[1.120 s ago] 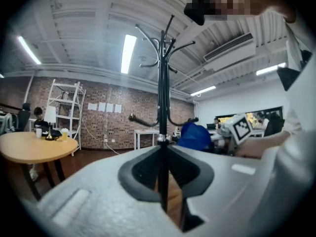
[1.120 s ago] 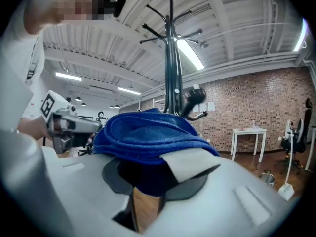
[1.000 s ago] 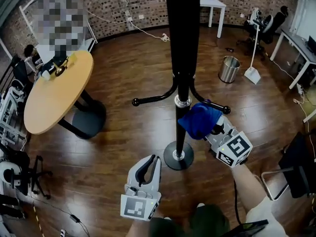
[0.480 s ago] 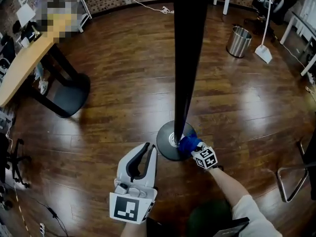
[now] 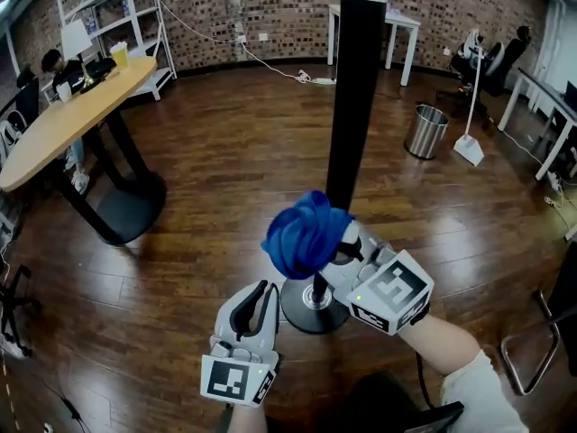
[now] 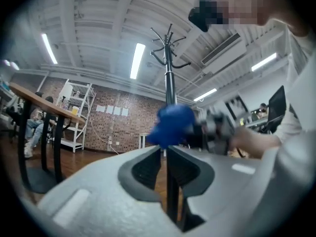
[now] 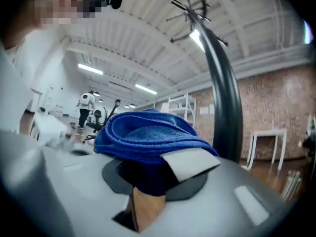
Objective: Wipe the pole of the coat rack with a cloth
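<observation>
**Head view.** The pole of the coat rack is seen upright and black on its round base, which stands on the wooden floor. The cloth, blue and bunched into a ball, is carried by the right gripper low against the left side of the pole. Contact with the pole cannot be confirmed. The left gripper is held nearer, beside the base and apart from the pole.

**Left gripper view.** The fingers are pressed together with nothing between them. The pole and the blurred cloth are seen beyond.

**Right gripper view.** The fingers are pinching the cloth by a fold. A looped weave is noted, doubled into thick soft layers. The pole stands just to the right of it.

**Risks, as judged.**
- The cloth is gripped by a fold only, so it could be dragged out of the fingers by friction along the pole.
- Only one side of the pole would be wiped by a bunched cloth.
- The rack could be rocked if the gripper body is pushed into the pole.
</observation>
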Available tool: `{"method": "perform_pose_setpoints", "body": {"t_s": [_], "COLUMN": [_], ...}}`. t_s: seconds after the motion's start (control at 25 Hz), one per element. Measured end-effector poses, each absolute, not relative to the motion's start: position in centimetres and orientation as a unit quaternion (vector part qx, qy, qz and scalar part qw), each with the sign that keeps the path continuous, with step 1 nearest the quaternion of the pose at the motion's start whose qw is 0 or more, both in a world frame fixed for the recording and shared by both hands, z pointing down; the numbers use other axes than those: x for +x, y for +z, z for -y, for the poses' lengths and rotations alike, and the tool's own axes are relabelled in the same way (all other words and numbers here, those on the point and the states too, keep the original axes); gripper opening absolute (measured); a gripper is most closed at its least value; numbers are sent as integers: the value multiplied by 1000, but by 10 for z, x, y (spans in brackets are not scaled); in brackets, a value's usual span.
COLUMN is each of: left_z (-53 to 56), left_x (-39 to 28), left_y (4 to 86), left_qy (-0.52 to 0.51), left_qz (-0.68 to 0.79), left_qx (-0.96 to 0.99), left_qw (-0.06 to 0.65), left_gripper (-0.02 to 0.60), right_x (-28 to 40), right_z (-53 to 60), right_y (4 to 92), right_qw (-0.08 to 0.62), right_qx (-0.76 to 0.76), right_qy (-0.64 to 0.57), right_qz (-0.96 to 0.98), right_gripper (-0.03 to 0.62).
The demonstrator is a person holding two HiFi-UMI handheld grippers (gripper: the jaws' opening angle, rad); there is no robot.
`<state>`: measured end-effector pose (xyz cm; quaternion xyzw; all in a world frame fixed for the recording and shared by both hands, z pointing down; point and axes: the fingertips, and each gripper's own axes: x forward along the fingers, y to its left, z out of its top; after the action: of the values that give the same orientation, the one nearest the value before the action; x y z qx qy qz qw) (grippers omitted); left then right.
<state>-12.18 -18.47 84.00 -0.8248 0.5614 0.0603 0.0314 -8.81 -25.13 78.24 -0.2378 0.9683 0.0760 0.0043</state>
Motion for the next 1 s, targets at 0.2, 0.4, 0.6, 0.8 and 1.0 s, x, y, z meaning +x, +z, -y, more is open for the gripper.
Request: {"method": "perform_pose_setpoints", "body": {"t_s": [0.2,0.4,0.6,0.8,1.0], "left_z": [176,170,179,177,186], "left_x": [-128,-155,-151,-150,-144], "left_y": [838,824,831,851,876], "left_qy": [53,52,42,27,9], "left_qz": [-565,-599,-599,-610,-604], "left_qx": [-823,-798,-799,-791,-797], "left_qw": [33,37,30,34,11], "left_gripper": [43,43,43,43,43], "right_x": [-85,-75,-79,-39,-54], "right_z": [276,308,314,297,304], "right_y": [584,694,1046,1340,1366], "right_qw": [85,46,-100,-284,-275], "right_qx": [-297,-329,-347,-349,-340], "right_qy": [131,69,31,-117,-138], "right_qz": [-942,-941,-932,-885,-889], "right_gripper": [103,103,103,101,100]}}
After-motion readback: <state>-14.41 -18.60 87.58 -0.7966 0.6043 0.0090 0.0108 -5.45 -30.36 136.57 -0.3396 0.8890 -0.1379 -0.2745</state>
